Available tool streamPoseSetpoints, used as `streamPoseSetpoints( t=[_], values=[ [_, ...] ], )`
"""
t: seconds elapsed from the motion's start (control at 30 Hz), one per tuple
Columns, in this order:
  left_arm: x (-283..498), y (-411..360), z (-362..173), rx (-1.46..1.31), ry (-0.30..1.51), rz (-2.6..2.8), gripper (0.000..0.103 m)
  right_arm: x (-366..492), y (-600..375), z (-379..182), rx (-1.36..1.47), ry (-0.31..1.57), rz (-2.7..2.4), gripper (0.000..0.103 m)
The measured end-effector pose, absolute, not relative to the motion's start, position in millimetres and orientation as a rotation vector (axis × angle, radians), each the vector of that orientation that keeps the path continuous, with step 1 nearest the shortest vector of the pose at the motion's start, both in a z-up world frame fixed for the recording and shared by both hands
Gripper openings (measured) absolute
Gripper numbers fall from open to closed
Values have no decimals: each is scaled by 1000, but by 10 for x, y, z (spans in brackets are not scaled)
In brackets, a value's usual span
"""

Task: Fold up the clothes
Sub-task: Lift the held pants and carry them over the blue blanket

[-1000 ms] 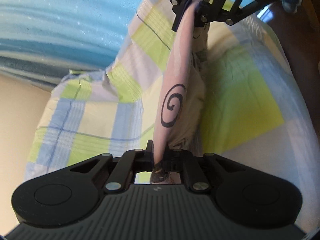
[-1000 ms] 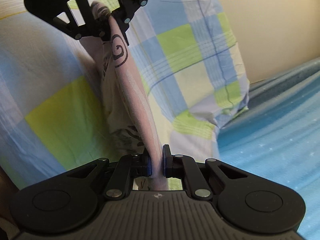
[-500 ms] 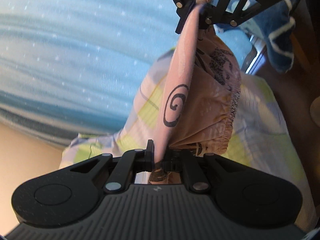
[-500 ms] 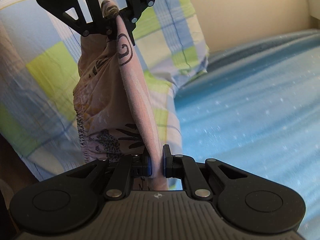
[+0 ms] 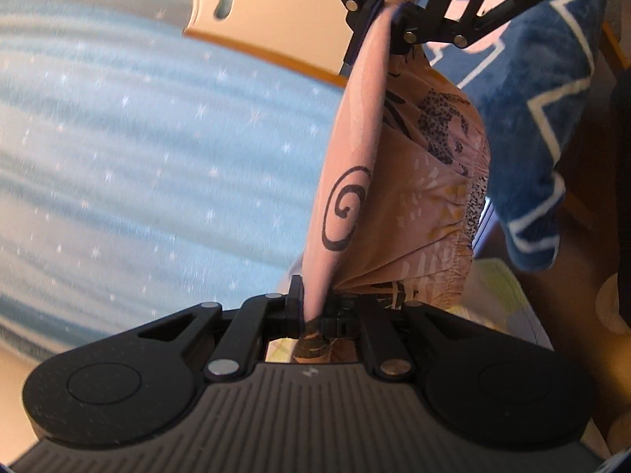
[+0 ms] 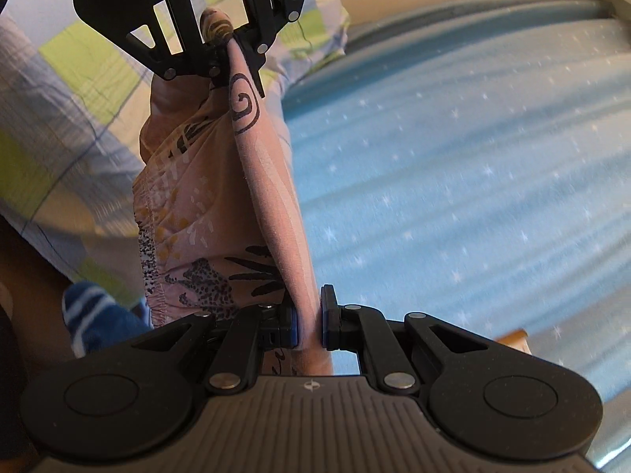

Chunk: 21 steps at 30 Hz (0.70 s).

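1. Left wrist view: a light-blue star-speckled bedsheet (image 5: pixel 138 149) fills the ground below, with a cream headboard (image 5: pixel 268 12) at its far edge; the sheet (image 6: pixel 473 157) spreads across the right wrist view too.
2. A checked pillowcase (image 6: pixel 71 79) in green, blue and white lies at the left of the right wrist view, beside the sheet.
3. A dark-blue blanket with white zigzag lines (image 5: pixel 552 98) hangs at the right of the left wrist view.
4. The pink patterned shorts (image 5: pixel 414 197), with a black spiral, leopard prints and a gathered elastic edge, hang stretched in the air between the two grippers, above the bed.
5. The left gripper (image 5: pixel 315 307) is clamped on one end of the shorts' top fold; it shows again at the top of the other view (image 6: pixel 226 51).
6. The right gripper (image 6: pixel 309 323) pinches the opposite end, blue pads pressed against the fabric; opposite (image 5: pixel 388 15), it bites the same fold.
7. No container is in sight.
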State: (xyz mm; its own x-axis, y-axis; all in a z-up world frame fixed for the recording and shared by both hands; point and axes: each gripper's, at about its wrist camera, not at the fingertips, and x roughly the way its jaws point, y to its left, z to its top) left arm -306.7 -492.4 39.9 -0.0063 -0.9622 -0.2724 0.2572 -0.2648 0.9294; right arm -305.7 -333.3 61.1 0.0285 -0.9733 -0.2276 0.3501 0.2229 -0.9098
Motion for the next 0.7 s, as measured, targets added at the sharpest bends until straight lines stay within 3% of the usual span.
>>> streamPoseSetpoints(
  t=[0.53, 0.7],
  values=[
    [-4360, -5033, 268, 1137, -1063, -1860, 7, -4226, -2713, 479, -529, 1239, -1412, 8],
    [-4713, -5458, 271, 1134, -1071, -1918, 7, -4634, -2883, 477, -482, 1279, -1440, 8]
  ],
)
